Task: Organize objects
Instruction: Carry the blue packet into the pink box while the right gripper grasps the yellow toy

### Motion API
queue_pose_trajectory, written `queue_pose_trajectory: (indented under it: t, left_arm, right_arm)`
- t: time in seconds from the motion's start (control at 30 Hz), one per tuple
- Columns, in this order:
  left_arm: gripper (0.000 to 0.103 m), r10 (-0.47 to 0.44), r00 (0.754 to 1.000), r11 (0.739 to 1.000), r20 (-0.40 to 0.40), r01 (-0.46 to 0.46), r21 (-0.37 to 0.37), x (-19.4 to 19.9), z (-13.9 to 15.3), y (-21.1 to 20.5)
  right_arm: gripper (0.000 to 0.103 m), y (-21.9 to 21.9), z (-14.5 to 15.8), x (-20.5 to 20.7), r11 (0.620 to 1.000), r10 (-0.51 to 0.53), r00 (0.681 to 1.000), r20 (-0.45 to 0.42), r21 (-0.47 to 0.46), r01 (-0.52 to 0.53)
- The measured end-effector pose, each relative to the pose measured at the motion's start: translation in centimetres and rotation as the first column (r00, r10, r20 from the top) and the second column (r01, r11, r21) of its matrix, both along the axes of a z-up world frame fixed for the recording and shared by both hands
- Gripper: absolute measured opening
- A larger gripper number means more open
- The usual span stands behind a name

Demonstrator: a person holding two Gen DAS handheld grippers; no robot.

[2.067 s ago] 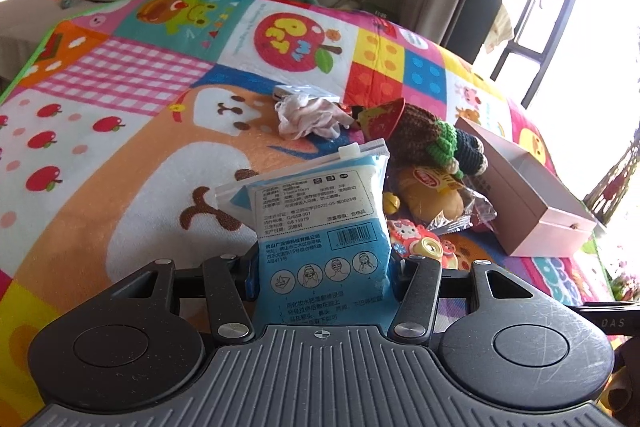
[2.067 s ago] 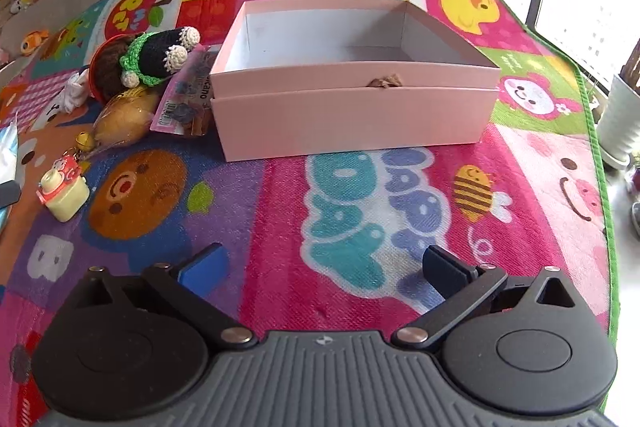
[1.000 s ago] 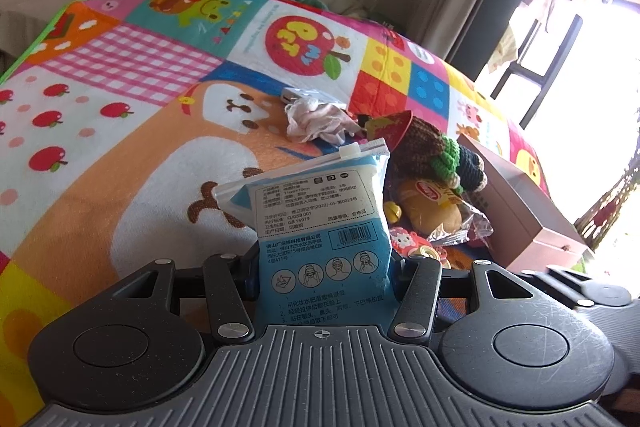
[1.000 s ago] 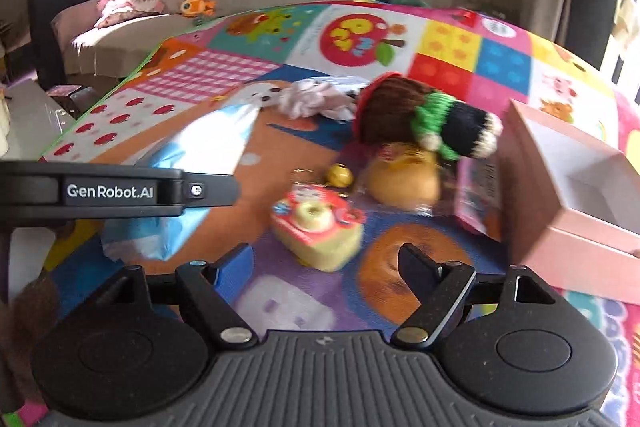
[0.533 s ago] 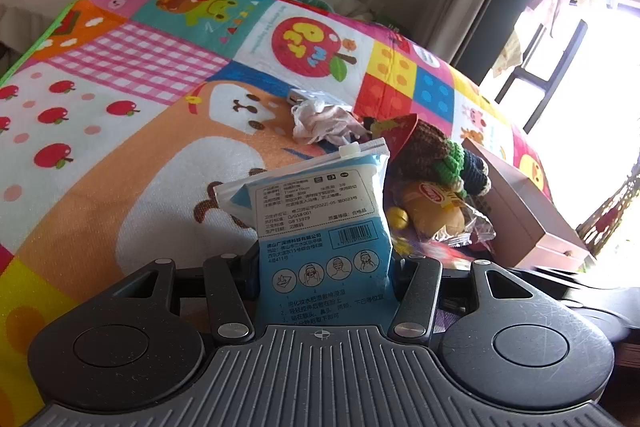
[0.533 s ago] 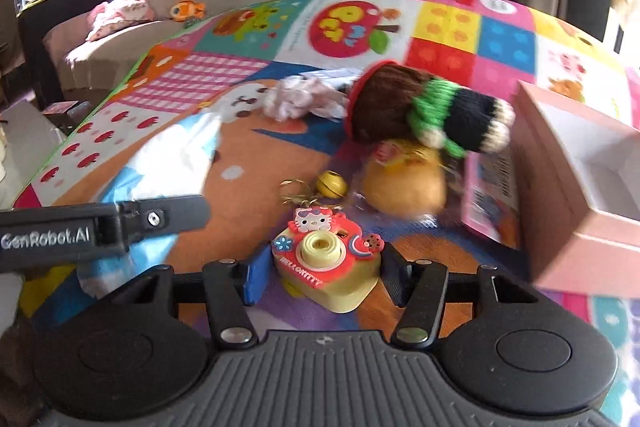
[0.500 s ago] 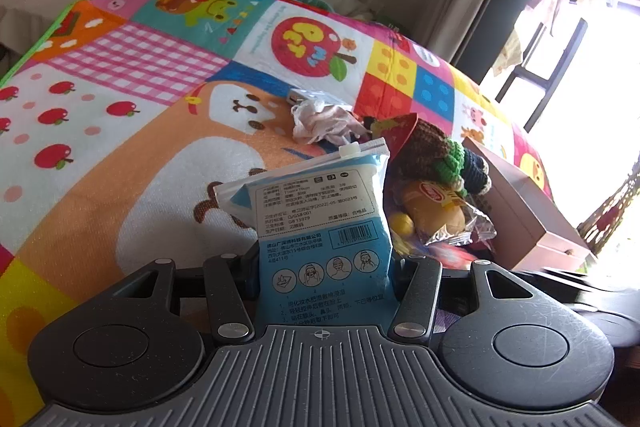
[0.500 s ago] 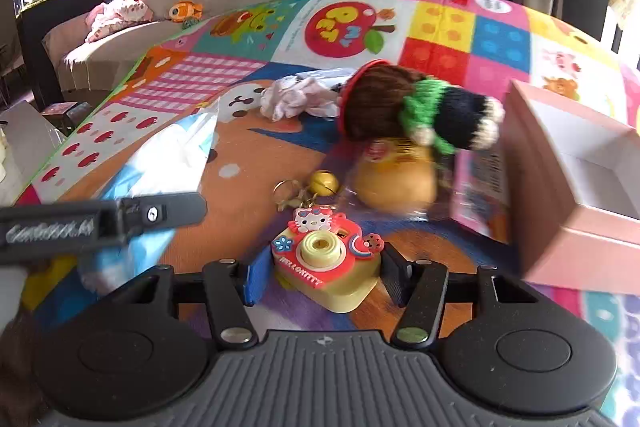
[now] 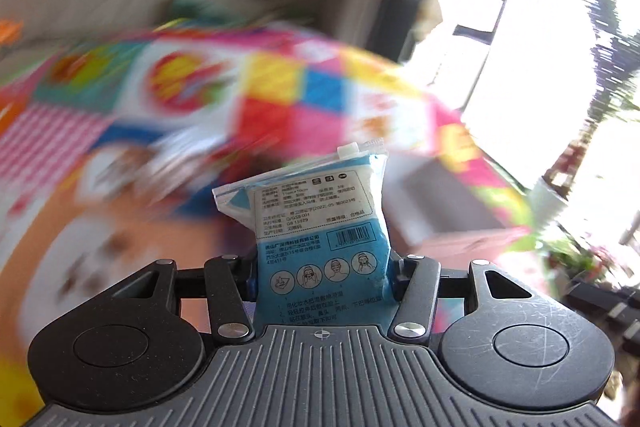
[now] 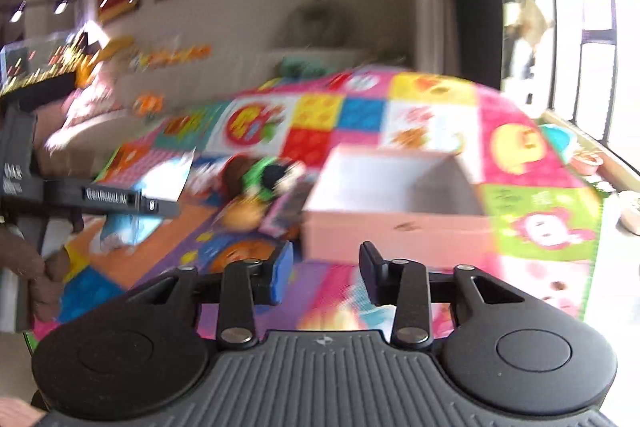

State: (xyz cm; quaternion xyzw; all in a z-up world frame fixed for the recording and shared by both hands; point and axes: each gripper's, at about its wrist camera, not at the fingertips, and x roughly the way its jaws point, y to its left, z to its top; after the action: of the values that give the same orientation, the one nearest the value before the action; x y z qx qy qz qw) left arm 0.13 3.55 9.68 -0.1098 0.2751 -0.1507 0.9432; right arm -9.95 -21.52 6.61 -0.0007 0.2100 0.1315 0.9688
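Your left gripper (image 9: 322, 269) has its jaws clamped on the blue packet (image 9: 320, 219), held upright off the play mat (image 9: 280, 115). Your right gripper (image 10: 326, 271) has its jaws drawn almost together, only a narrow gap left and nothing in it. The open pink box (image 10: 396, 227) lies on the mat just beyond them; both views are blurred.

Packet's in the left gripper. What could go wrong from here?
On the right gripper the jaws have just been closing with nothing between them, so it may reach the pink box empty. The left gripper pinches the blue packet by its lower end; the upper part could flop or catch the box wall.
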Motion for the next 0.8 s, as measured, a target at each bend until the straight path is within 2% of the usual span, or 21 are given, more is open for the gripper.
queue_pose_trajectory:
  t: [0.1, 0.17, 0.27, 0.3, 0.37, 0.43, 0.47, 0.53, 0.63, 0.73, 0.8]
  left_arm:
    - [0.057, -0.086, 0.996, 0.996, -0.011, 0.085, -0.018, 3.8, 2.6, -5.3]
    - [0.057, -0.119, 0.993, 0.993, -0.022, 0.118, -0.015, 6.4, 2.9, -8.7]
    - [0.058, -0.105, 0.991, 0.994, -0.078, 0.102, -0.047, 10.4, 1.0, -12.2]
    - [0.058, -0.088, 0.990, 0.996, -0.112, 0.084, -0.035, 11.7, 0.1, -13.1]
    - [0.058, -0.046, 0.984, 0.997, -0.172, 0.056, 0.053, 13.8, -2.2, -14.7]
    - [0.059, 0.004, 0.977, 0.989, -0.212, 0.027, 0.143, 14.8, -4.3, -15.3]
    - [0.059, 0.018, 0.974, 0.986, -0.227, 0.020, 0.164, 15.0, -4.9, -14.9]
    - [0.060, 0.016, 0.982, 0.974, -0.191, 0.028, 0.226, 14.6, -5.2, -15.2]
    - [0.060, -0.001, 0.982, 0.945, -0.188, 0.062, 0.320, 14.5, -5.5, -15.2]
    - [0.060, -0.030, 0.981, 0.937, -0.194, 0.095, 0.336, 14.7, -5.2, -14.5]
    - [0.060, -0.061, 0.978, 0.953, -0.202, 0.117, 0.280, 13.9, -4.6, -13.7]
  right_arm:
    - [0.027, -2.2, -0.8, 0.3, 0.998, -0.035, 0.999, -0.011, 0.052, 0.035]
    - [0.027, -3.5, -1.9, 0.2, 0.996, -0.051, 0.998, -0.033, 0.065, 0.053]
    - [0.027, -4.9, -3.0, -0.1, 0.993, -0.086, 0.994, -0.066, 0.082, 0.091]
    - [0.029, -5.2, -3.3, -0.3, 0.992, -0.089, 0.993, -0.077, 0.087, 0.096]
    - [0.034, -5.6, -3.9, -0.6, 0.991, -0.094, 0.991, -0.092, 0.084, 0.101]
    - [0.048, -5.6, -4.3, -0.8, 0.992, -0.098, 0.991, -0.093, 0.070, 0.104]
    - [0.050, -5.5, -4.4, -0.9, 0.993, -0.095, 0.991, -0.091, 0.064, 0.101]
    - [0.056, -5.2, -4.7, -0.7, 0.994, -0.085, 0.992, -0.096, 0.062, 0.091]
    - [0.059, -4.3, -5.1, -0.3, 0.995, -0.056, 0.992, -0.110, 0.071, 0.064]
    - [0.059, -2.9, -5.3, -0.1, 0.997, -0.008, 0.993, -0.118, 0.072, 0.017]
    - [0.059, -1.6, -5.5, 0.3, 0.998, 0.020, 0.992, -0.124, 0.053, -0.013]
